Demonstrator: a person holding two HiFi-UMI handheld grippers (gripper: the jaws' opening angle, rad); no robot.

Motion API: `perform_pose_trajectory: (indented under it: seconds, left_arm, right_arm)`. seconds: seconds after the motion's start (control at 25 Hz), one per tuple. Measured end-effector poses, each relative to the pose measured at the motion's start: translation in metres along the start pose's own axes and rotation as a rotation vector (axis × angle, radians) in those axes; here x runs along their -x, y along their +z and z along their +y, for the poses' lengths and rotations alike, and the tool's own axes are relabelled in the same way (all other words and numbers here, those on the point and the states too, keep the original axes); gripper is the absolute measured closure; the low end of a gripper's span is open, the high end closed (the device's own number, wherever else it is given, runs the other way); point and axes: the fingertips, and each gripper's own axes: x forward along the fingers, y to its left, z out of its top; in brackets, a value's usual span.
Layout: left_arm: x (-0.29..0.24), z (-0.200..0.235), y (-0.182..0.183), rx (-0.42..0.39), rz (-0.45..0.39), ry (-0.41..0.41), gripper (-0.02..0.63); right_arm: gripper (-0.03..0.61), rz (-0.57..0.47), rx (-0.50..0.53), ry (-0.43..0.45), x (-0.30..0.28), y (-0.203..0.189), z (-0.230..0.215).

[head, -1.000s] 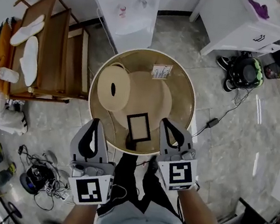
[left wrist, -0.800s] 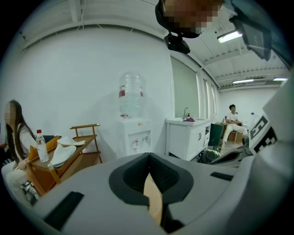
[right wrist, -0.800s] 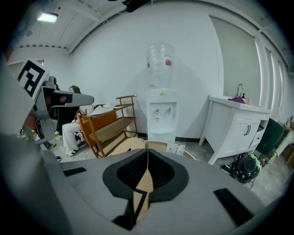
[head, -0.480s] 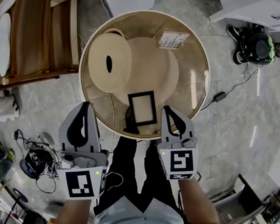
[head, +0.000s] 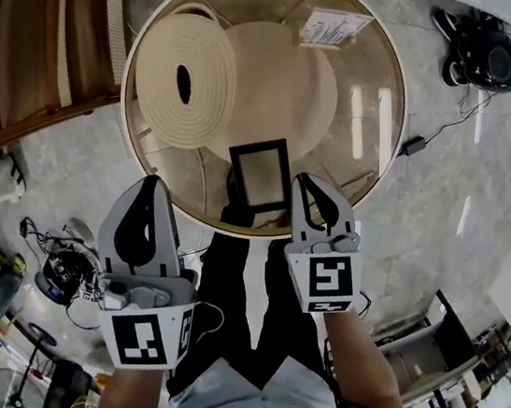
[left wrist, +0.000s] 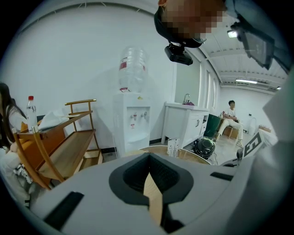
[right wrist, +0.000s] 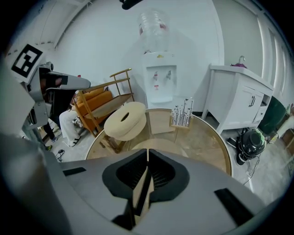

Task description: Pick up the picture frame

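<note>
1. Lowest in the head view, the left gripper (head: 149, 188) hung off the bench's lower-left rim. Its own view showed its jaws together with nothing between them.
2. At lower centre-right, the right gripper (head: 311, 185) reached over the bench's near rim. Its jaws were opening, with only a thin slit between the tips and nothing in it.
3. The picture frame (head: 260, 173), black with a pale middle, sat at the near edge of the round glass bench (head: 381, 159). It was just left of the right gripper's tip and held by neither gripper.
4. Farther up and left on the bench lay a cream ribbed ring with a dark hole (head: 185, 85).
5. At the bench's far rim, top centre, stood a small printed card (head: 334, 27).
6. Beyond the bench, at upper left, stood a wooden rack (head: 42, 46).
</note>
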Motion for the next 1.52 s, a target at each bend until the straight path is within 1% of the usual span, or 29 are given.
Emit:
perform_pose_trajectory:
  seconds: [0.08, 0.28, 0.6, 0.8, 1.12, 1.52]
  left_arm:
    - [-0.004, -0.003, -0.009, 0.005, 0.017, -0.007, 0.598]
    - [-0.012, -0.008, -0.027, 0.018, 0.041, -0.013, 0.598]
    - [-0.016, 0.001, -0.055, 0.015, 0.081, -0.023, 0.598]
    - [-0.020, 0.004, -0.066, 0.017, 0.100, -0.030, 0.598]
    - [-0.024, 0.008, -0.072, 0.016, 0.115, -0.043, 0.598]
    - [-0.026, 0.010, -0.078, 0.008, 0.126, -0.047, 0.598]
  right_arm:
    - [0.540, 0.025, -0.011, 0.010, -0.007, -0.012, -0.001]
    - [0.485, 0.067, -0.038, 0.036, -0.023, -0.040, -0.004]
    - [0.463, 0.126, -0.038, 0.045, -0.043, -0.075, 0.002]
    - [0.457, 0.151, -0.058, 0.042, -0.055, -0.086, 0.005]
    - [0.453, 0.180, -0.091, 0.046, -0.067, -0.100, 0.008]
    - [0.456, 0.185, -0.095, 0.023, -0.074, -0.105, -0.001]
